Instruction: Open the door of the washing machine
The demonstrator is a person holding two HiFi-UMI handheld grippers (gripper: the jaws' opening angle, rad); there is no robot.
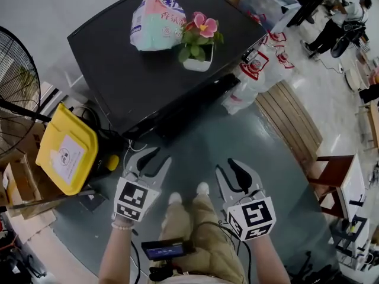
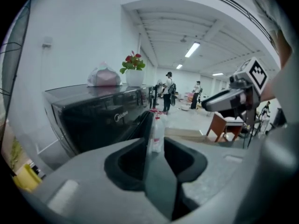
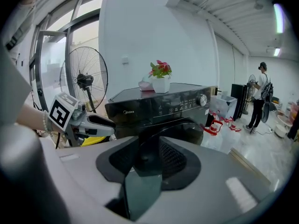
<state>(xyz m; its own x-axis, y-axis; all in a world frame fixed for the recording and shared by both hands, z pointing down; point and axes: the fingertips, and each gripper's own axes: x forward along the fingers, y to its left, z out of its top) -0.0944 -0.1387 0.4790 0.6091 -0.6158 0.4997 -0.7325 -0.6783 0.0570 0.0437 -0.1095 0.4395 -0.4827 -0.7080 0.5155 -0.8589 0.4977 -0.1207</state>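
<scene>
The black front-loading washing machine (image 1: 160, 70) stands ahead of me, with its control panel and front face (image 3: 163, 108) toward the right gripper view. Its round dark door (image 3: 189, 132) looks closed. On its lid sit a plastic bag (image 1: 155, 19) and a potted flower (image 1: 198, 40). My left gripper (image 1: 148, 160) hovers low in front of the machine's left corner, jaws open and empty. My right gripper (image 1: 232, 170) hangs level with it to the right, also open with nothing between its fingers. Both are well short of the door.
A yellow container (image 1: 66, 149) and a standing fan (image 1: 15, 93) are left of the machine. White bags with red print (image 1: 260, 64), a slatted wooden board (image 1: 293, 123) and a brown chair (image 1: 331, 173) lie to the right. People (image 1: 343, 10) stand far off.
</scene>
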